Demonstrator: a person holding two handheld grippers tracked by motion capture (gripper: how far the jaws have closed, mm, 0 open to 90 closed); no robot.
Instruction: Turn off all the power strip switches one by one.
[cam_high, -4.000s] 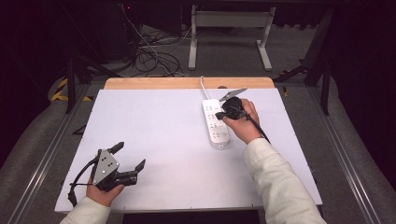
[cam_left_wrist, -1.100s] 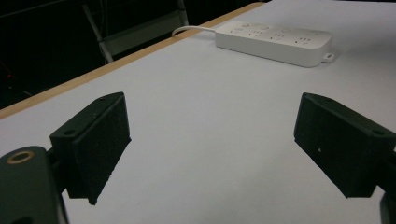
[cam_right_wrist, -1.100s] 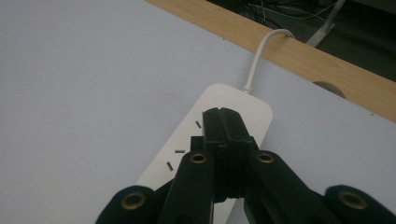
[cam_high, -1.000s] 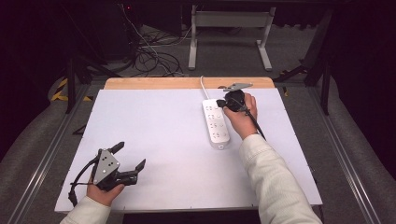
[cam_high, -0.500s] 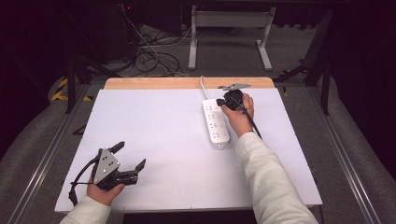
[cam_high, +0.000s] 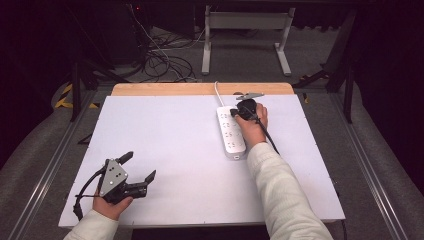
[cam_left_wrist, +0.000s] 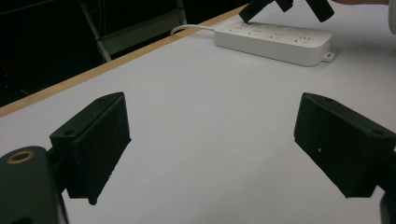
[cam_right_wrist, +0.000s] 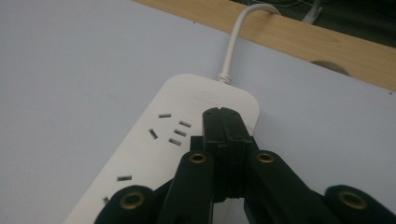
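Power strip (cam_right_wrist: 187, 140) under closed right gripper (cam_right_wrist: 220, 114)

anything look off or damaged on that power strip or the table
Nothing stands out. The white power strip lies flat and intact on the table, cord running off the far edge. The right gripper, jaws shut, is at its far end; the left gripper is open.

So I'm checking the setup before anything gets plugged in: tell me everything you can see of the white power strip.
The power strip is a long white bar of smooth plastic with rounded corners, lying flat on the white table right of centre, its length running away from the person. Several sockets, all empty, line its top. A white cable leaves its far end and curves over the wooden table edge. A small tab sticks out at its near end. The right claw, jaws shut, sits at its far end by the switch area; contact is unclear.
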